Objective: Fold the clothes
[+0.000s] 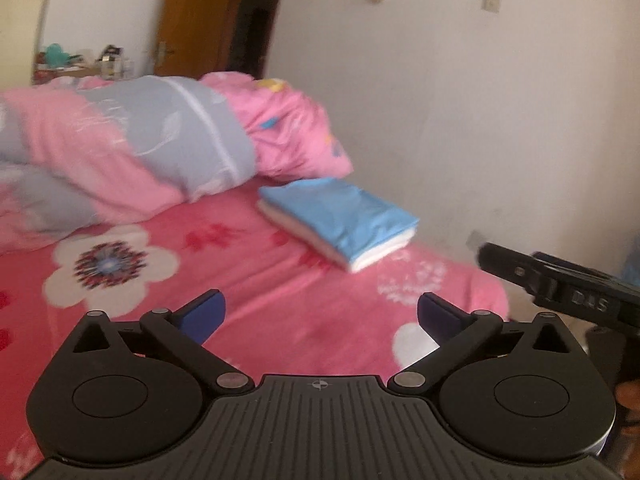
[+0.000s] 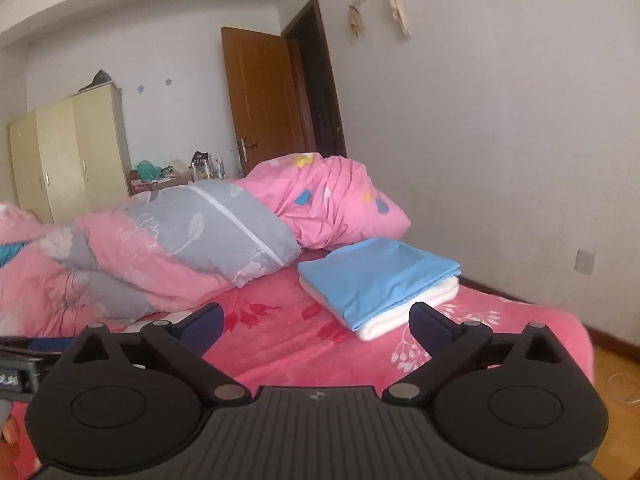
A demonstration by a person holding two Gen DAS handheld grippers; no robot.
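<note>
both grippers held above the pink bed sheet point(image 2: 280, 344); left gripper point(image 1: 321, 316) fingers apart, right gripper point(image 2: 316, 326) fingers apart, nothing held. folded blue cloth point(image 2: 376, 276) atop folded white cloth point(image 2: 404, 312), near wall.

two folded cloths point(image 2: 376, 280), two duvets point(image 2: 192, 240), one wardrobe point(image 2: 68, 156).
</note>
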